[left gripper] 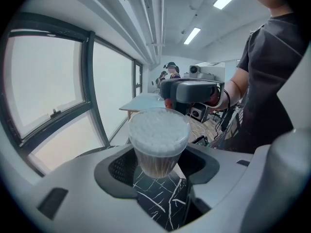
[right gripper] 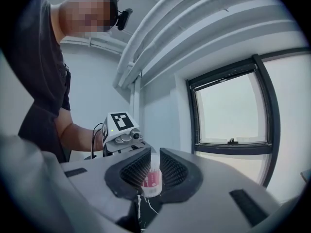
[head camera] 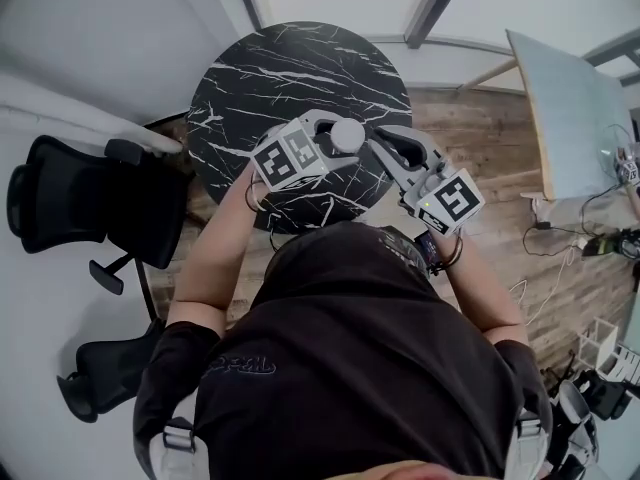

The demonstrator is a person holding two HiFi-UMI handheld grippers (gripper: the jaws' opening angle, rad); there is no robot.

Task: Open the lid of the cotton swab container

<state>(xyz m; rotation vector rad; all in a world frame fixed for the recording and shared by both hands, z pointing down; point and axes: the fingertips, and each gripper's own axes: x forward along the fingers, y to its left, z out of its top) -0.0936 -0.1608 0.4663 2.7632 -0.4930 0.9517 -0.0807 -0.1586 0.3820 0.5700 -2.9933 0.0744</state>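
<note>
Plainly, the clear cotton swab container [left gripper: 158, 144] looks full.

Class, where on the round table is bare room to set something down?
Bare: the far half of the table and its left side by the chair. Crowded: the near right edge, below the left gripper, right gripper and swab container.

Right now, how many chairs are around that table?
2. One black chair stands left of the round table; a second chair is nearer, beside the person's left arm. The person may hide more.
</note>
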